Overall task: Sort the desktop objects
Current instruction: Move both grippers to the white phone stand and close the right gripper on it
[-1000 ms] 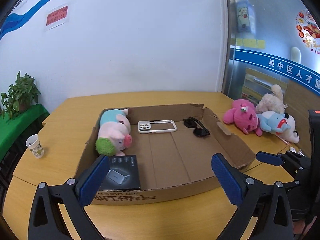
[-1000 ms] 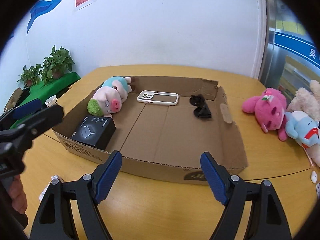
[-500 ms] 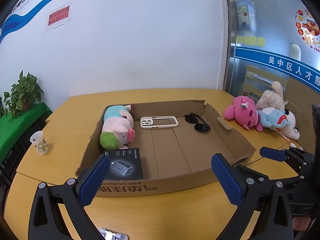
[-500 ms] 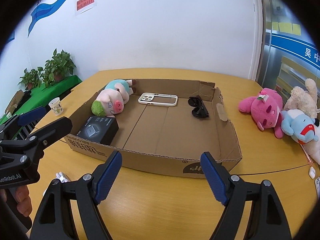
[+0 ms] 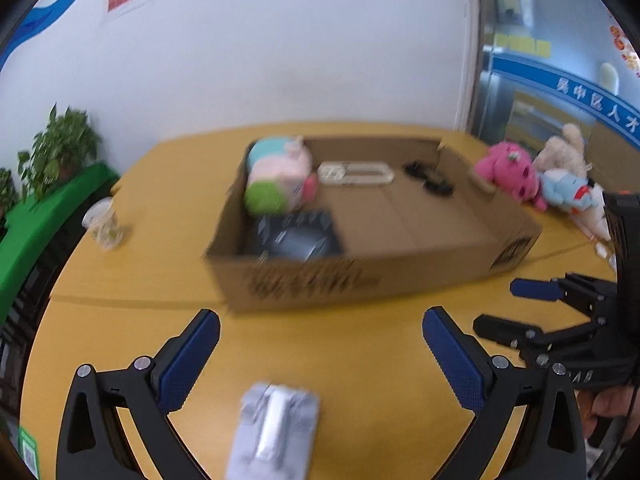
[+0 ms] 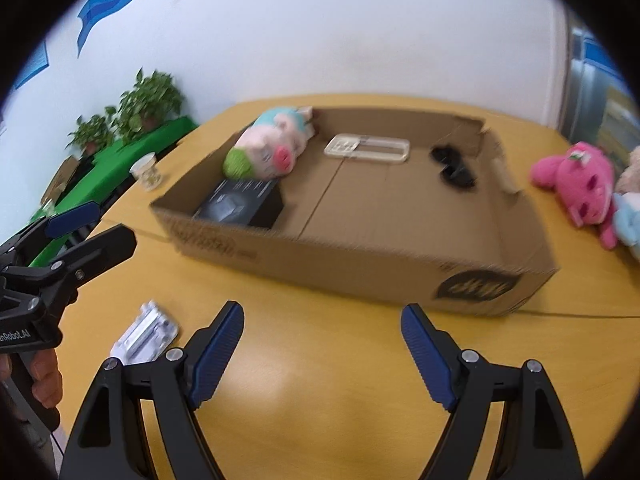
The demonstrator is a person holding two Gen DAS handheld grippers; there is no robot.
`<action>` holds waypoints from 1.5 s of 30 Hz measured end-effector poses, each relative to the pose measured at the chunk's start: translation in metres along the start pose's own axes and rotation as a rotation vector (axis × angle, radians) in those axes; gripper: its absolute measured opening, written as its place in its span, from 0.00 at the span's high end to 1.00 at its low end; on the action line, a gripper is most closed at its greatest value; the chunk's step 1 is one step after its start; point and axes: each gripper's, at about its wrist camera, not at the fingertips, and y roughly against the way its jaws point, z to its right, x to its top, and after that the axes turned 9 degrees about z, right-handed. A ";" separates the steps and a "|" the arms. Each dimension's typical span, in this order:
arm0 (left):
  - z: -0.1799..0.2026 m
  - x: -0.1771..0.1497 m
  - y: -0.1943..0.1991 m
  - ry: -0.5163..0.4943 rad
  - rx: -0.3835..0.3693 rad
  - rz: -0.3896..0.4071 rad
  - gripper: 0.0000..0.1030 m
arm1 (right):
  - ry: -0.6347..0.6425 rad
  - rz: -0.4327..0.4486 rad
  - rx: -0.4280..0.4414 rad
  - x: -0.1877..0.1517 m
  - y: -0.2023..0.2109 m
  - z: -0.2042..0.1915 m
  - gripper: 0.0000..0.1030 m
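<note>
Right now I have both tools tipped down over the yellow bench, in front of the cardboard box. My left hand-held gripper is spread wide with nothing between its pads, and the small silver-white packet lies on the bench just below that gap, nearer to me than the fingertips, its long axis running roughly away from me. My right hand-held gripper is also spread and empty; from its view the same packet sits off to its left, outside the jaws. So I judge the left hand the nearer one for this pick, closing across the packet's narrow width. The box already holds a plush pig, a black carton, a phone case and sunglasses.
</note>
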 end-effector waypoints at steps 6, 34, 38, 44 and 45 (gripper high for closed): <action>-0.040 -0.061 0.004 0.062 0.036 -0.148 0.00 | 0.001 -0.149 0.170 -0.026 -0.047 -0.044 0.21; -0.095 -0.109 -0.012 0.349 -0.069 -0.335 0.45 | 0.451 -0.257 0.588 -0.034 -0.090 -0.131 0.67; -0.097 -0.112 -0.006 0.386 -0.062 -0.375 0.45 | 0.480 -0.251 0.598 -0.031 -0.089 -0.137 0.67; -0.095 -0.116 -0.001 0.397 -0.032 -0.382 0.45 | 0.510 -0.230 0.646 -0.031 -0.096 -0.151 0.67; -0.094 -0.115 -0.001 0.390 -0.033 -0.378 0.45 | 0.507 -0.231 0.649 -0.031 -0.097 -0.151 0.66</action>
